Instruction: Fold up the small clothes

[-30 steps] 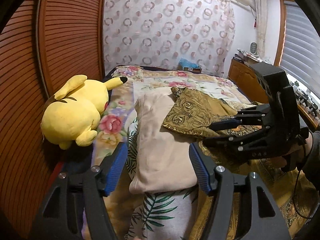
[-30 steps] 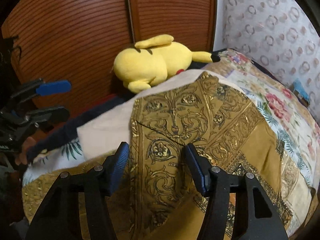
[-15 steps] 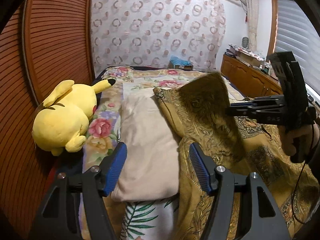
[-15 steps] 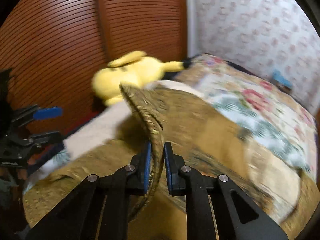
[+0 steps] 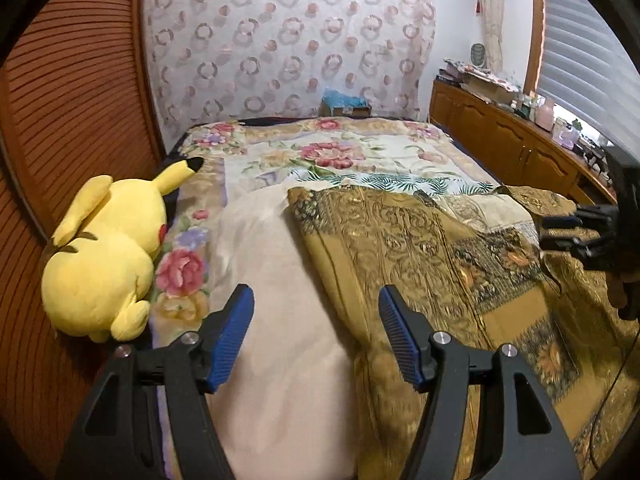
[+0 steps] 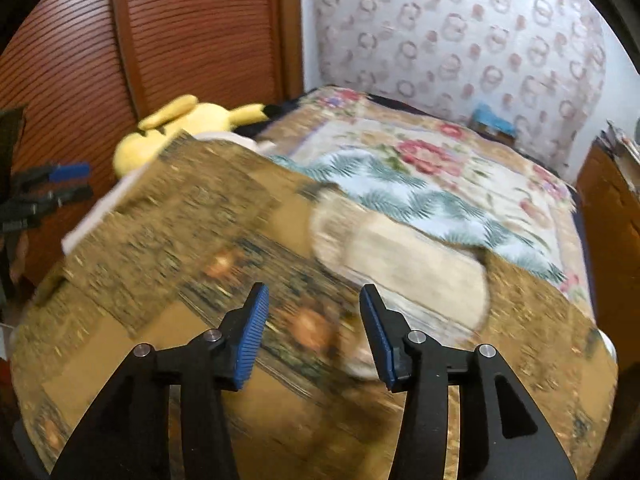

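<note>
Gold cloth (image 5: 420, 256): patterned brocade garment, spread across the near half of the bed (image 5: 340, 156); I see one edge overlapping the cream garment.
Cream garment (image 5: 276, 320): plain, lying flat just left of the gold cloth, partly under it.
Left gripper (image 5: 316, 336): I read the fingers as spread wide, nothing between them; it hovers over the seam where cream meets gold.
Right gripper (image 6: 314, 330): fingers parted, nothing gripped; it sits above the gold cloth. This view is blurred, so I cannot tell whether the tips touch the fabric.
Pale patch (image 6: 404, 268): lighter panel on the gold cloth ahead of the right fingers; detail unreadable.
Plush toy (image 5: 108, 252): yellow, at the bed's left edge against the slatted wooden door (image 5: 68, 120).
Bedspread (image 5: 360, 168): floral, exposed beyond both garments.
</note>
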A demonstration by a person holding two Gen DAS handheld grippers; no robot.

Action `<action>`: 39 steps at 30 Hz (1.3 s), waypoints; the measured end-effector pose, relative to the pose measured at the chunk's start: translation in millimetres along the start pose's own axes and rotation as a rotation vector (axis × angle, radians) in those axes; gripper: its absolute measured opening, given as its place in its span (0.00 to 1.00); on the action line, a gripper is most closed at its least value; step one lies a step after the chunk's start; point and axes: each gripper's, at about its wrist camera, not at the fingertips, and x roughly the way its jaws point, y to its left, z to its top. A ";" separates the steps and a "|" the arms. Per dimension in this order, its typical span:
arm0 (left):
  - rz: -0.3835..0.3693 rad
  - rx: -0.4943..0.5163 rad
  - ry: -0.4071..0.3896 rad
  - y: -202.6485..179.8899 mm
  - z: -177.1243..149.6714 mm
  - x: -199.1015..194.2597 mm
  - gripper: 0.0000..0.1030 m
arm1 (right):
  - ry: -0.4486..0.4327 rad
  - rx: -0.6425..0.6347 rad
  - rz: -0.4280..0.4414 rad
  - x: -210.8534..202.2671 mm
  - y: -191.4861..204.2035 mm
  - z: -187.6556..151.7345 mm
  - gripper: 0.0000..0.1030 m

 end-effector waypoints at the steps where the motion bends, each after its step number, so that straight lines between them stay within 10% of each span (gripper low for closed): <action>1: -0.009 -0.004 0.011 0.8 5.2 6.6 0.62 | 0.009 0.006 -0.007 1.3 -6.1 -4.2 0.47; 11: -0.096 -0.049 0.068 11.1 35.1 54.2 0.55 | 0.065 0.057 -0.052 11.5 -43.6 -38.6 0.47; 19: -0.091 -0.027 0.097 7.3 46.3 61.3 0.00 | 0.032 0.066 -0.037 10.6 -48.2 -45.5 0.47; 39: 0.045 0.069 0.022 -4.2 62.2 39.8 0.03 | 0.031 0.069 -0.034 10.5 -48.3 -44.9 0.47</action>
